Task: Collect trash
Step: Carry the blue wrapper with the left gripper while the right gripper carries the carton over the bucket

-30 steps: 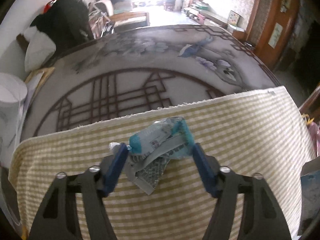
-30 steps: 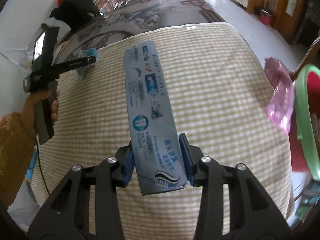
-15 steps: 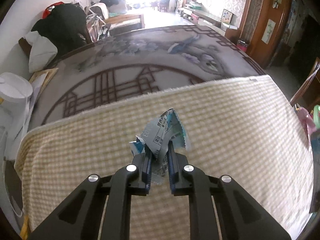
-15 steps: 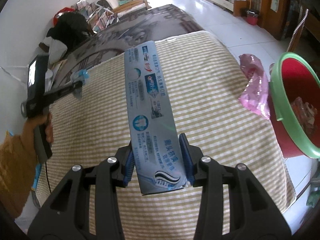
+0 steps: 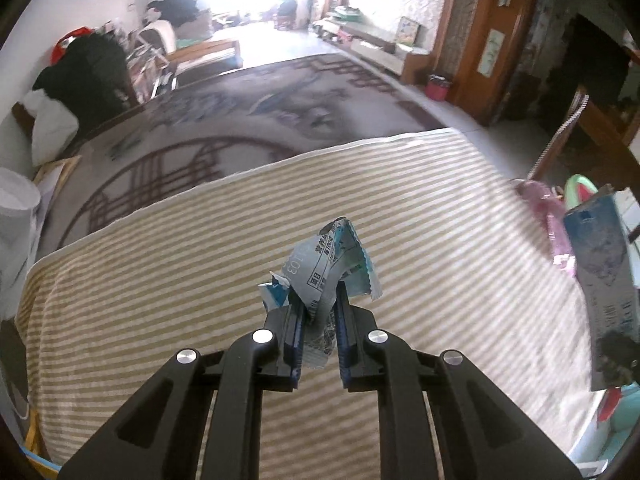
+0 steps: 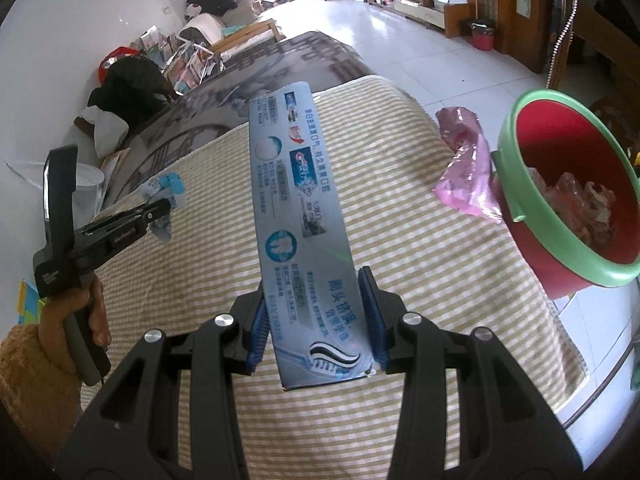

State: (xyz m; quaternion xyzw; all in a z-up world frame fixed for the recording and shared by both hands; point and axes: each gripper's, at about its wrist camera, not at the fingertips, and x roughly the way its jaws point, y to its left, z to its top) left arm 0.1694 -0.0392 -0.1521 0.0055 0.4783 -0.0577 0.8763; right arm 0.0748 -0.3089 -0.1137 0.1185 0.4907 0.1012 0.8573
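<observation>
My left gripper [image 5: 318,320] is clenched on a light, limp crumpled wrapper [image 5: 328,264] above the checked cloth [image 5: 160,280], my right gripper [image 6: 316,312] grasping the stiff, light toothpaste box [image 6: 298,216] at its lower end, left of the red bin [image 6: 568,200].

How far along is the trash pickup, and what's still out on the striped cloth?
Done: the red bin already has crumpled scraps inside. In hand: the left claw is shut on a crumpled wrapper, and the right claw is shut on the toothpaste box; neither is over the bin yet. Left: dropping both in, then the pink plastic bag lying at the edge of the striped cloth beside the bin.
</observation>
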